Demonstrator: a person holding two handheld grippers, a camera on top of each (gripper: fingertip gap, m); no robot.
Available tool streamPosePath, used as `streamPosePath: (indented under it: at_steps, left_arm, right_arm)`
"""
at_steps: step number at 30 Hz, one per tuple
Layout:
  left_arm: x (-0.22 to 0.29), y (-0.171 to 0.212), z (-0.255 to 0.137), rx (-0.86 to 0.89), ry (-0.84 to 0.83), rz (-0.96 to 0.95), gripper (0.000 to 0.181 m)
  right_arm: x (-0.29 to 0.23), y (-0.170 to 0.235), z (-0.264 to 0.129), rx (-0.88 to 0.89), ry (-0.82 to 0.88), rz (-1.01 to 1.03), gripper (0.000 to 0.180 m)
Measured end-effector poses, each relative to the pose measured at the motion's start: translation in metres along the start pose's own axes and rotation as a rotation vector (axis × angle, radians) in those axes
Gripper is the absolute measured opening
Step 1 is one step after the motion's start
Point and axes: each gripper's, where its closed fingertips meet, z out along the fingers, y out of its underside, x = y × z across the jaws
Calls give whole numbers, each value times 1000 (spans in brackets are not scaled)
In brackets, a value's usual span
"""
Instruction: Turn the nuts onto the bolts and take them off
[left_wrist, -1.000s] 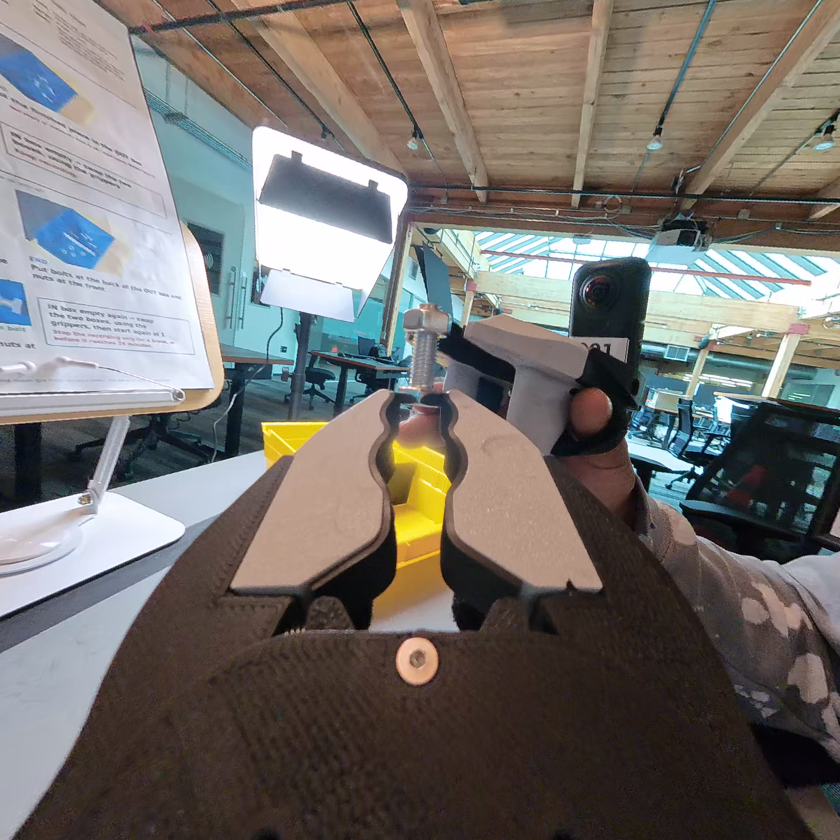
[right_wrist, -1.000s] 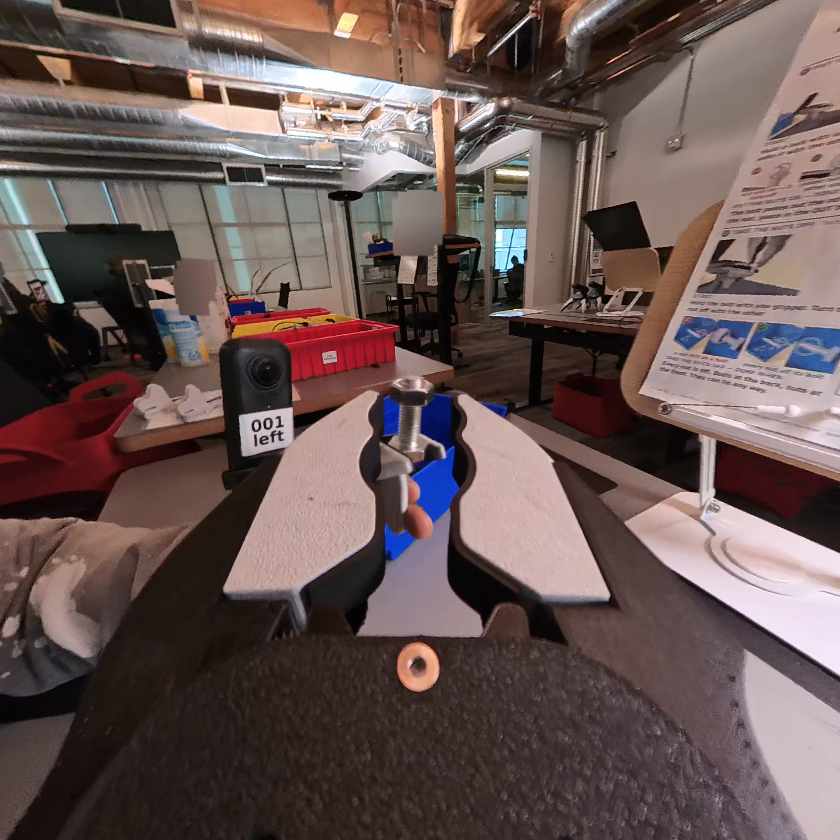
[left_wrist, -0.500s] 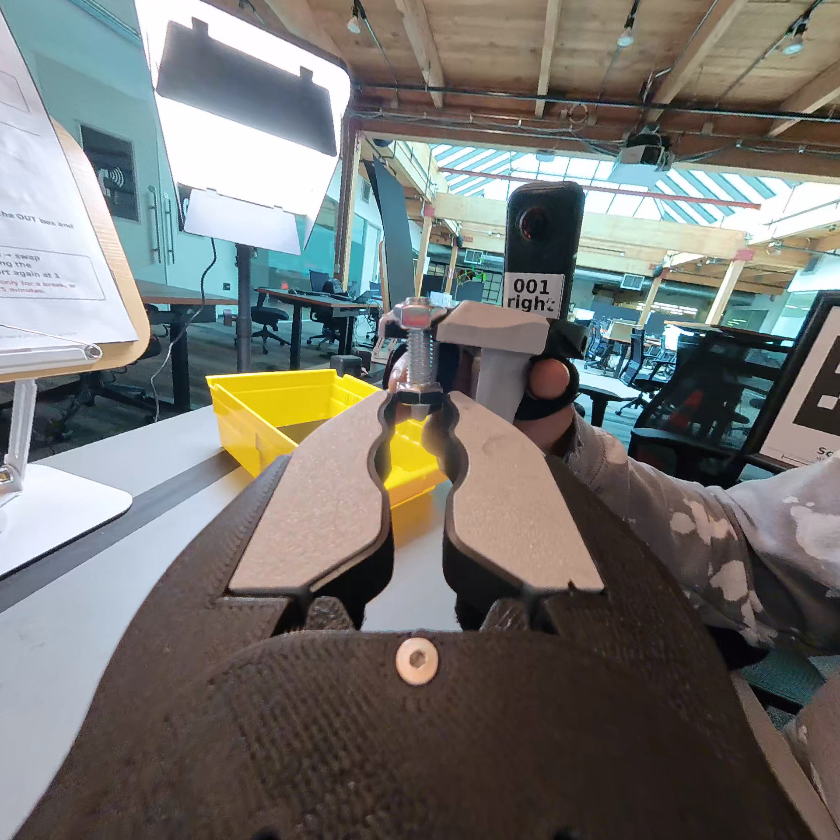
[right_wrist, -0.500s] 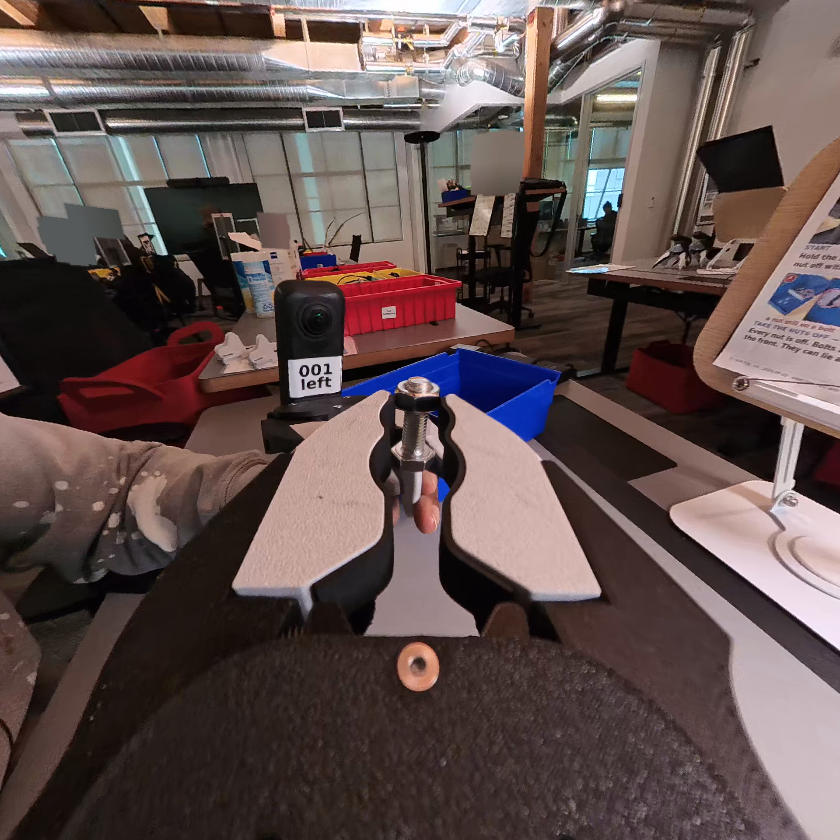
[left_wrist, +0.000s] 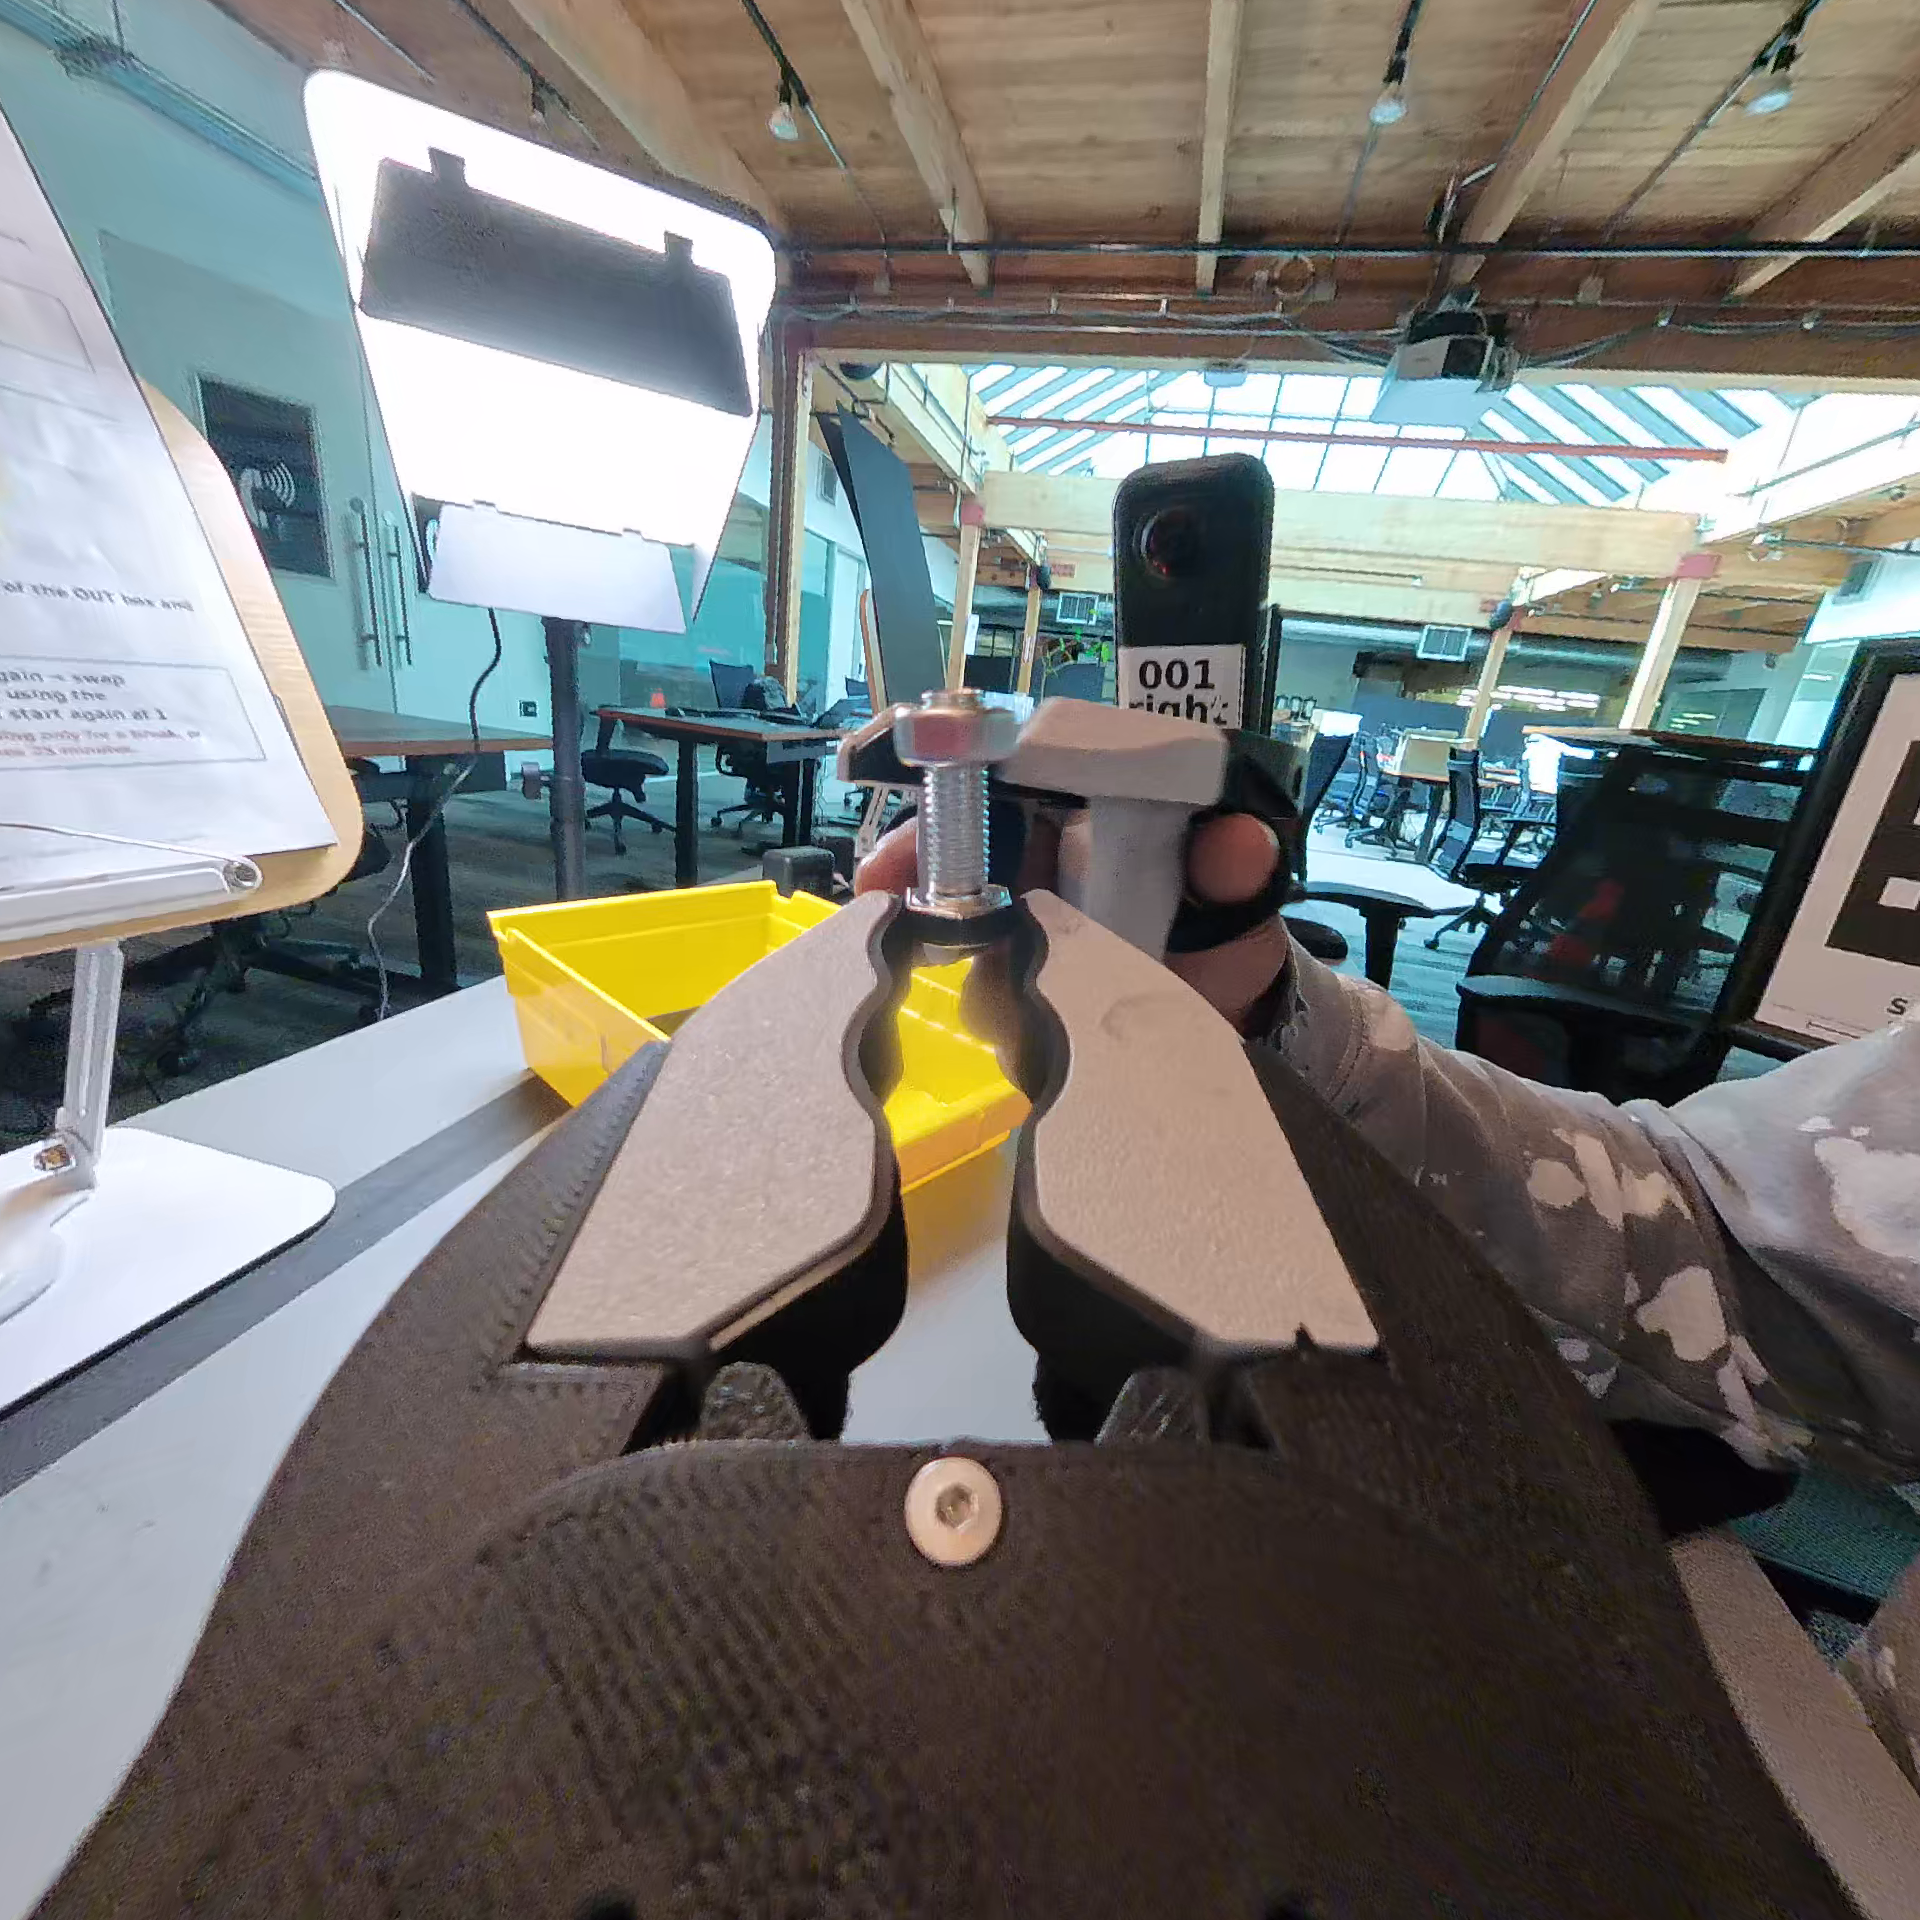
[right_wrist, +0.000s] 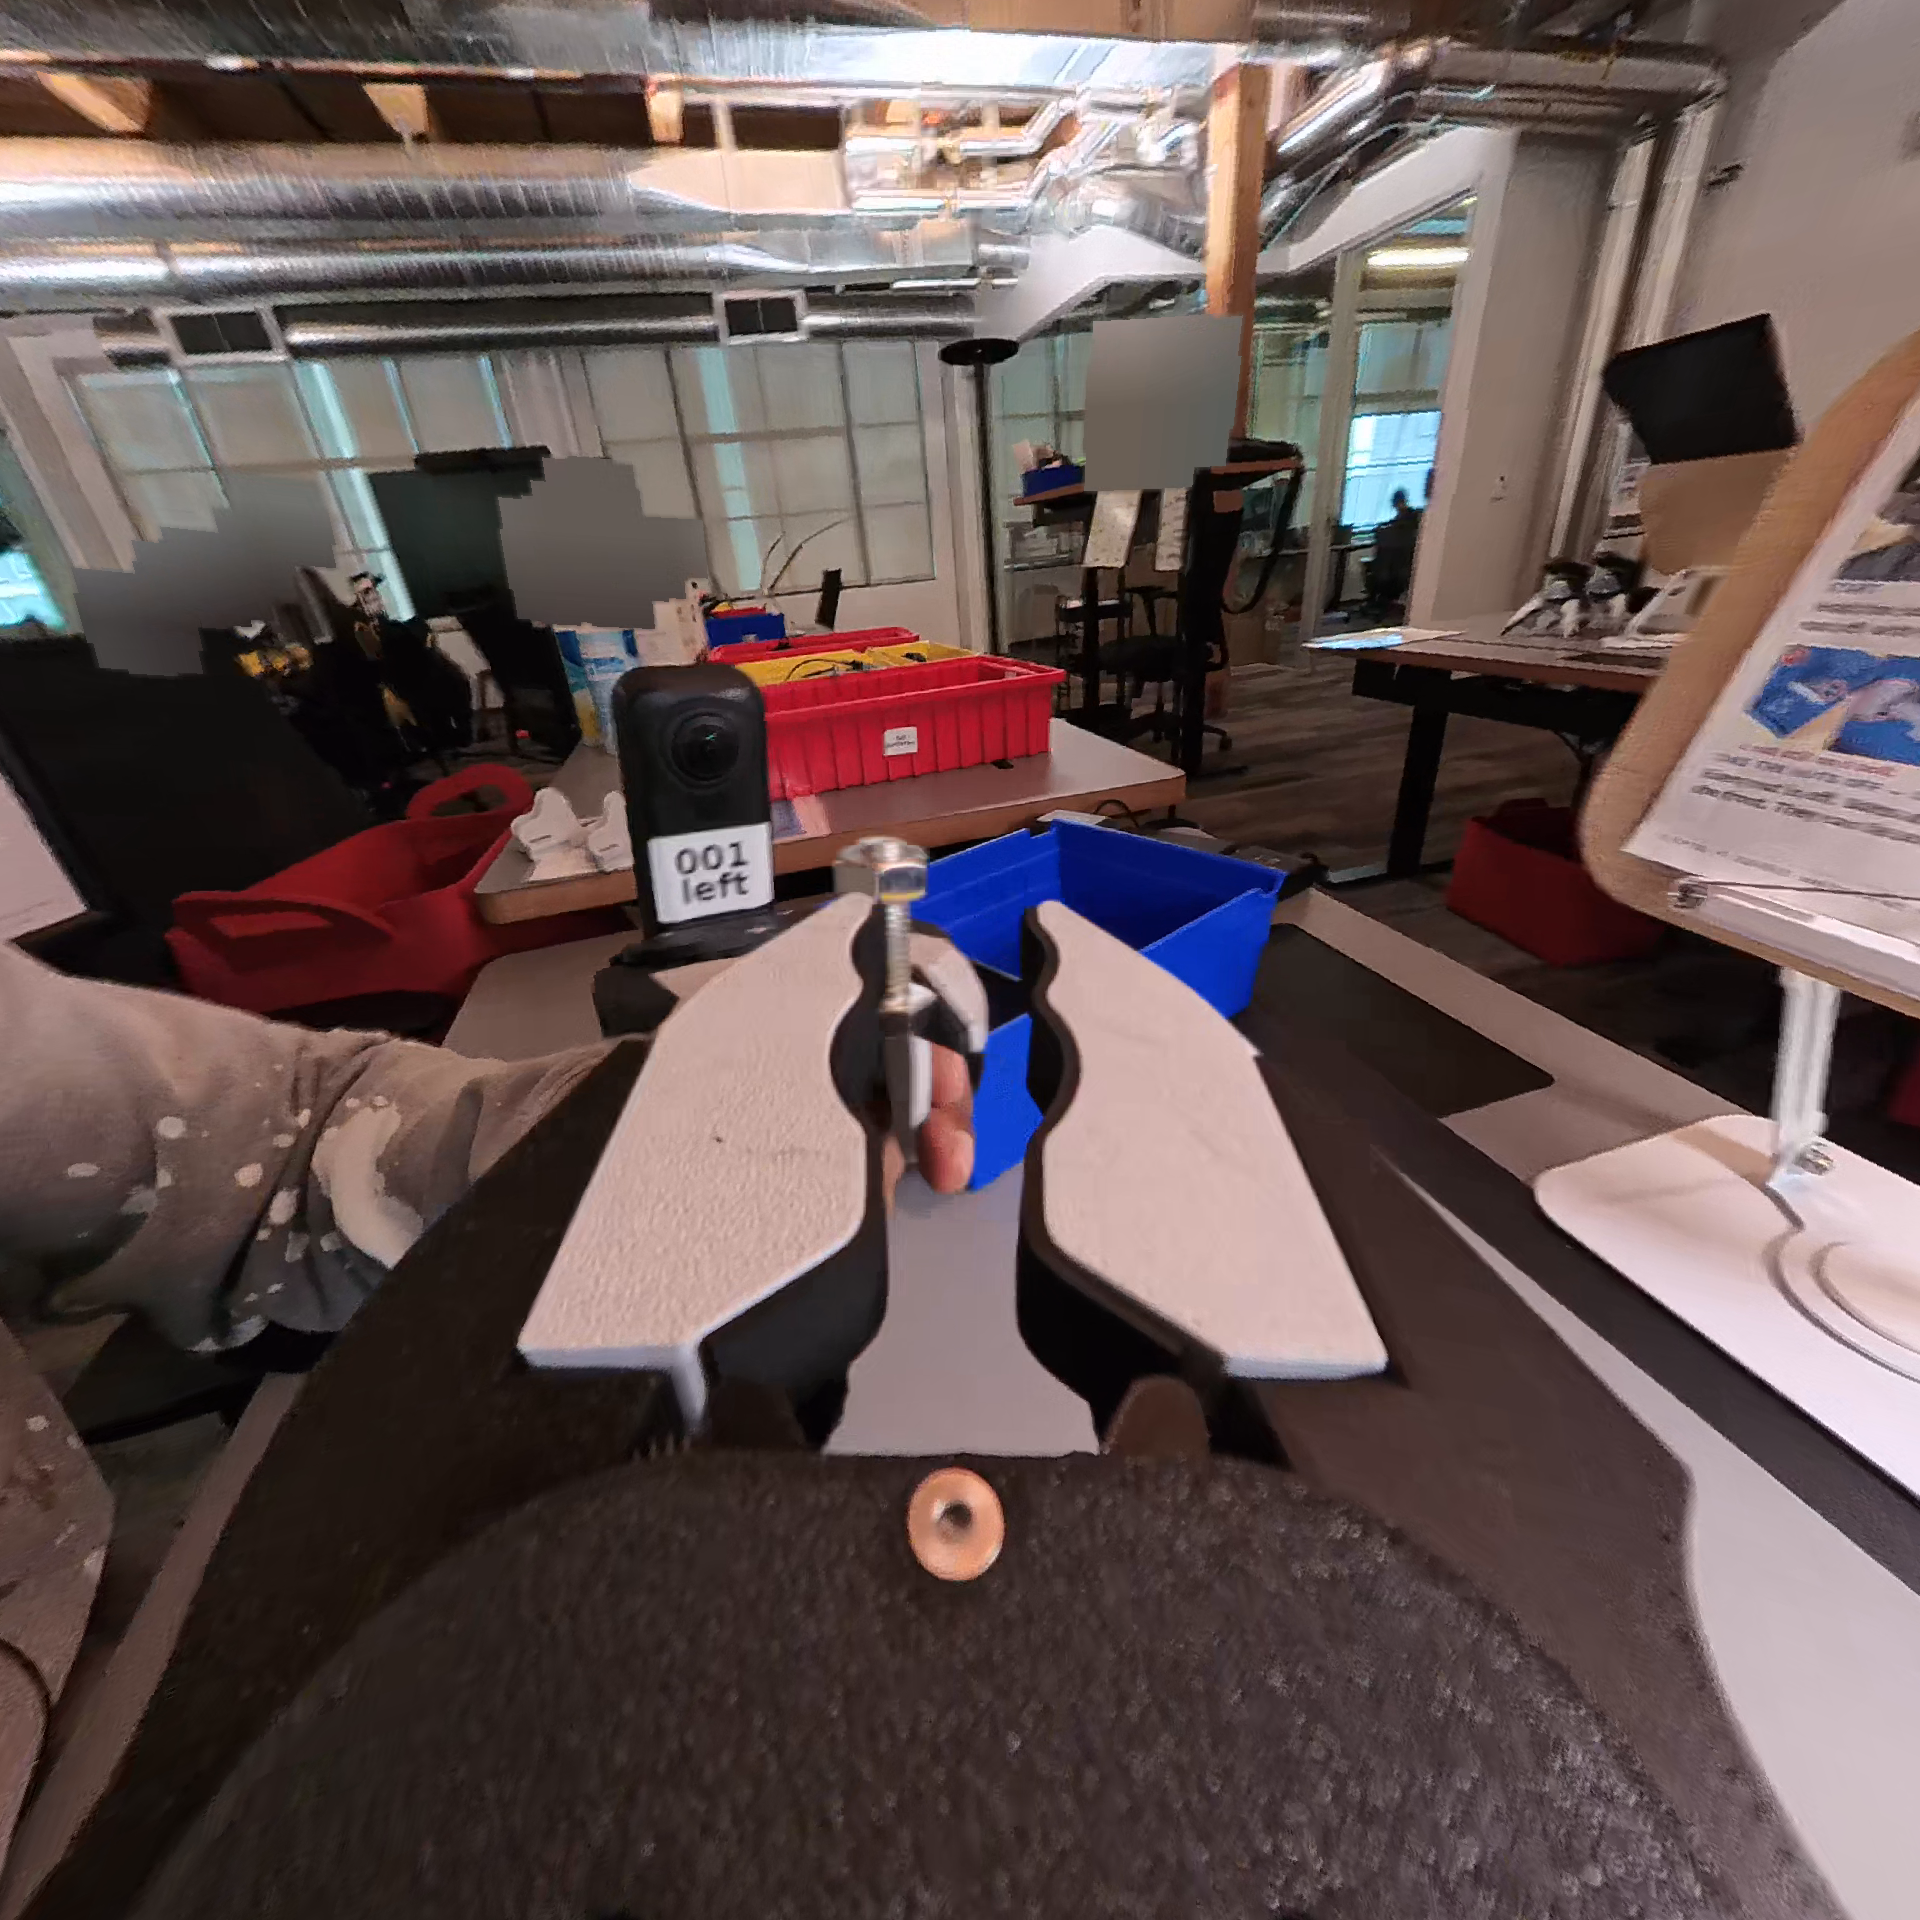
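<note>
The right claw (right_wrist: 951, 920) has parted off the nut (left_wrist: 948, 739); the left claw (left_wrist: 958, 920) clamps the bolt (left_wrist: 954, 831), so another turn looks due.

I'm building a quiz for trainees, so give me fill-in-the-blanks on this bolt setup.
The left gripper is shut on the ___. The bin behind it is ___. The other bin, in the right wrist view, is ___.
Missing words: bolt; yellow; blue.
</note>
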Motion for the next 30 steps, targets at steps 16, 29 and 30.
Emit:
streamPosePath:
  at_steps: [16,29,30]
  left_arm:
    - [-9,4,-1,-45,-67,40,19]
    - [-12,2,-2,-48,-82,57,18]
    - [-13,1,-3,-51,-86,61,18]
  right_arm:
    - [11,-4,-4,-2,103,-57,17]
    - [12,-6,-3,16,125,-85,16]
    - [14,-8,-5,24,132,-80,16]
